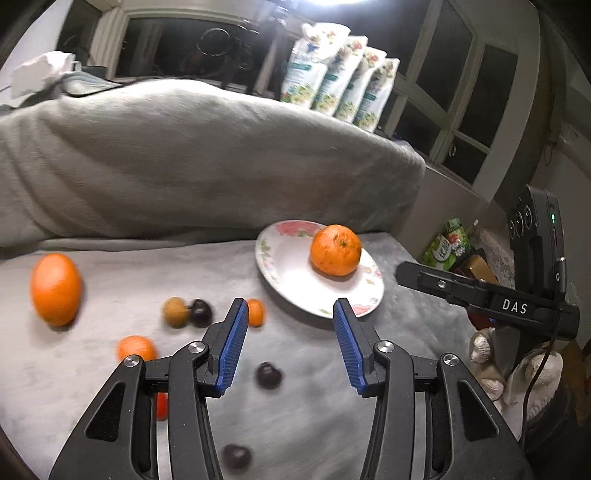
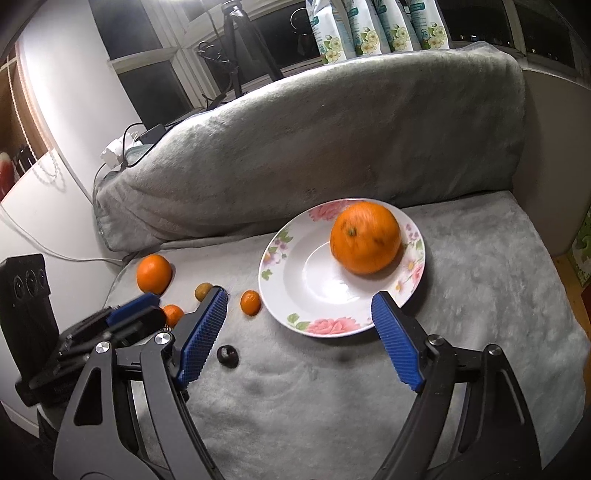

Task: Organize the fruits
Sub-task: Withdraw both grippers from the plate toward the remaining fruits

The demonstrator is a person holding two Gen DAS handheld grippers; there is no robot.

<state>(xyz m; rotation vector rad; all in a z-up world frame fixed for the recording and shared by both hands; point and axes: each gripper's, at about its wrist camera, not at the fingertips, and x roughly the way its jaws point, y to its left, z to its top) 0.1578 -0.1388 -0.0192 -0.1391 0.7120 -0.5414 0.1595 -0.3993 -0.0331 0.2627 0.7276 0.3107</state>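
A white plate with a floral rim [image 1: 280, 266] [image 2: 295, 273] lies on the grey blanket and carries one large orange [image 1: 335, 250] [image 2: 365, 238]. Loose on the blanket to its left are a second orange [image 1: 55, 290] [image 2: 154, 273], a mandarin [image 1: 136, 348] [image 2: 173, 314], a kumquat [image 1: 255, 312] [image 2: 250, 302], a brownish fruit [image 1: 176, 312] [image 2: 203, 291] and several dark round fruits [image 1: 269, 374] [image 2: 227, 356]. My left gripper [image 1: 291, 302] hovers open and empty over the blanket just before the plate. My right gripper [image 2: 300, 295] stands wide open and empty in front of the plate's near rim.
A big cushion under grey blanket [image 1: 192, 158] [image 2: 314, 140] walls off the back. Floral pouches [image 1: 332, 81] [image 2: 369, 33] line the windowsill, beside a tripod [image 2: 240, 44]. A gloved hand [image 1: 487, 362] holds the right tool. Cartons [image 1: 448, 242] stand off the right edge; cables [image 2: 122, 147] lie at the left.
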